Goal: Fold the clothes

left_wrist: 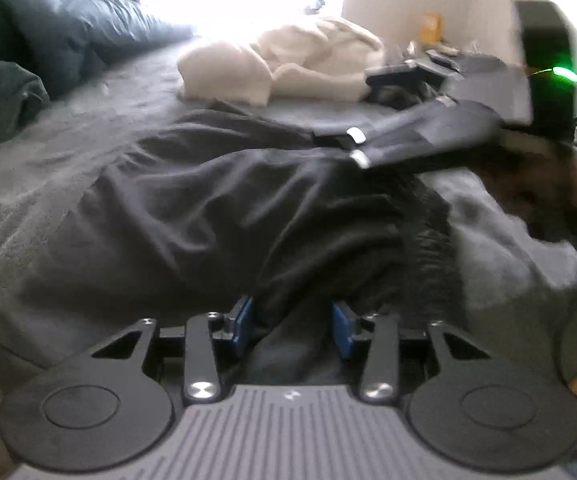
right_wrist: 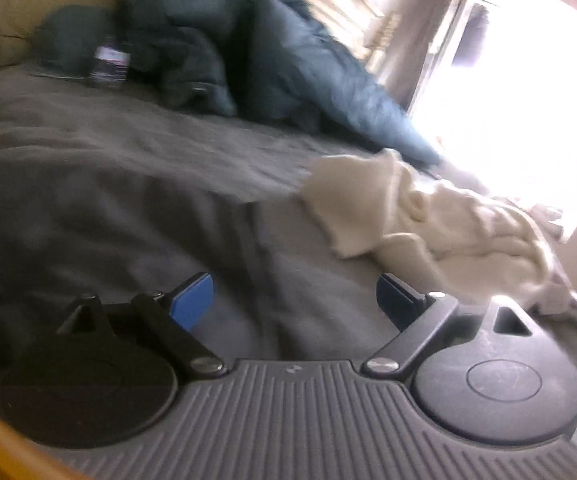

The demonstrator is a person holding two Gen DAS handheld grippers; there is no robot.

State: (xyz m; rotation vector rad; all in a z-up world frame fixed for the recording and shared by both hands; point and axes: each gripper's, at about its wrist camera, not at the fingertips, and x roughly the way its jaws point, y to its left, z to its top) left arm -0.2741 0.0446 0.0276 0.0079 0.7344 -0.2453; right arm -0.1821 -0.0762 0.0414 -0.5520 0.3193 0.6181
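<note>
While spread on the grey bed (left_wrist: 68, 152), dark grey cloth garment (left_wrist: 228, 208) between parted left tool (left_wrist: 293, 326) pads, not pinched, right tool (right_wrist: 294, 300) wide open, empty

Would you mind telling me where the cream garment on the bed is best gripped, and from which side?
I would take the cream garment by the flat flap at its end nearest the dark garment, coming in low over the bare grey bed cover. That corner lies thin and spread out, while the rest is bunched in thick folds.
</note>
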